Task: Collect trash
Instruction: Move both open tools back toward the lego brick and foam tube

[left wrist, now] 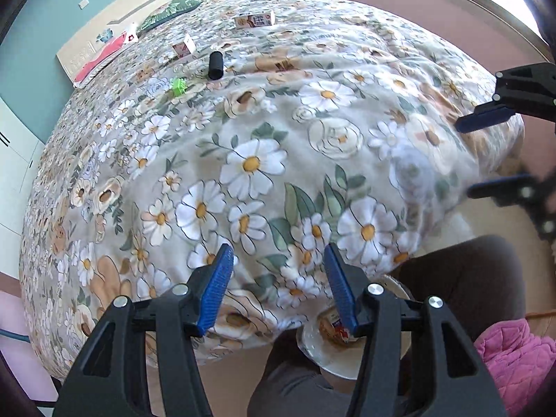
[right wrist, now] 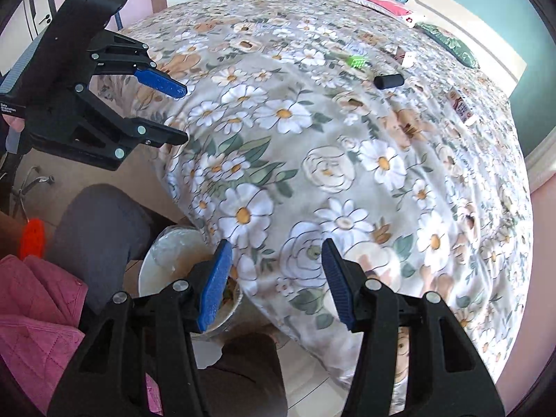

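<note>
Litter lies on the far part of a floral quilt [left wrist: 264, 160]: a black cylinder [left wrist: 215, 65], a small green object [left wrist: 179, 87], a small carton [left wrist: 184, 46] and a printed box [left wrist: 255, 20]. The right wrist view shows the same cylinder [right wrist: 388, 81], green object [right wrist: 357, 61], carton [right wrist: 406, 57] and box [right wrist: 462, 106]. My left gripper [left wrist: 278, 257] hangs open over the quilt's near edge, empty. My right gripper [right wrist: 276, 250] is open and empty too, beside the left gripper [right wrist: 182, 114]. A white bin [left wrist: 323, 358] holding some packaging stands on the floor below them.
A person's legs in dark trousers [left wrist: 462, 278] stand at the bed's near edge beside the bin [right wrist: 156, 267]. A pink quilted jacket [right wrist: 38, 312] lies at the side. A pink pillow [left wrist: 100, 55] and a green pillow [left wrist: 170, 12] rest by the headboard.
</note>
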Tool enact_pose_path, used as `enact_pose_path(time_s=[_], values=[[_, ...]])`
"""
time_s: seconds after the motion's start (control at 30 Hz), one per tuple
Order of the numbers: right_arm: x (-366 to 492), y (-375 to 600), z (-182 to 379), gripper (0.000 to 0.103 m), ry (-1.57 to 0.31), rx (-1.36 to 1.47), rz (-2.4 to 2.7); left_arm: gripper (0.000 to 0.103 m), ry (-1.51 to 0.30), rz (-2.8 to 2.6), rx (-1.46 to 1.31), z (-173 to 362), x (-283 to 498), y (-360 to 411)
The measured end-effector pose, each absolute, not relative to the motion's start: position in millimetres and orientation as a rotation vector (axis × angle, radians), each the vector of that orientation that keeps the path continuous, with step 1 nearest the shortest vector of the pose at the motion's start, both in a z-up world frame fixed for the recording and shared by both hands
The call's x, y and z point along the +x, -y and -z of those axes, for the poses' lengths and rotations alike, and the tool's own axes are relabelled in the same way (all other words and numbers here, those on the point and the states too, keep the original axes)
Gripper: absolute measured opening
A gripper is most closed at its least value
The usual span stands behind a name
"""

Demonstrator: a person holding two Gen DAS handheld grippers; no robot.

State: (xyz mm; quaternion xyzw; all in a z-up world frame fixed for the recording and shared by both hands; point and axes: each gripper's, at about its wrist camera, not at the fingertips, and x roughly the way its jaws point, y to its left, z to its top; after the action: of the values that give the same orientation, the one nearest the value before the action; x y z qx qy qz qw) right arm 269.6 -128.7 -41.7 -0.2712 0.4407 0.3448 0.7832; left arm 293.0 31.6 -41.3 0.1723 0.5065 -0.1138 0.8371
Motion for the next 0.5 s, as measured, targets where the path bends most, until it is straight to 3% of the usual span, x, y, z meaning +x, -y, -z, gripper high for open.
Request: enact_pose_path(time_s=[0.3,0.5], values=[[368,116,16,0.055,-0.941,-0.553,-0.71,0.057,-1.078,0.189,0.326,31,395,-57],[458,90,32,0.057,-0.975,-0.519,-0.697,0.057,-1.112,0.135,0.298,52,474,-85]])
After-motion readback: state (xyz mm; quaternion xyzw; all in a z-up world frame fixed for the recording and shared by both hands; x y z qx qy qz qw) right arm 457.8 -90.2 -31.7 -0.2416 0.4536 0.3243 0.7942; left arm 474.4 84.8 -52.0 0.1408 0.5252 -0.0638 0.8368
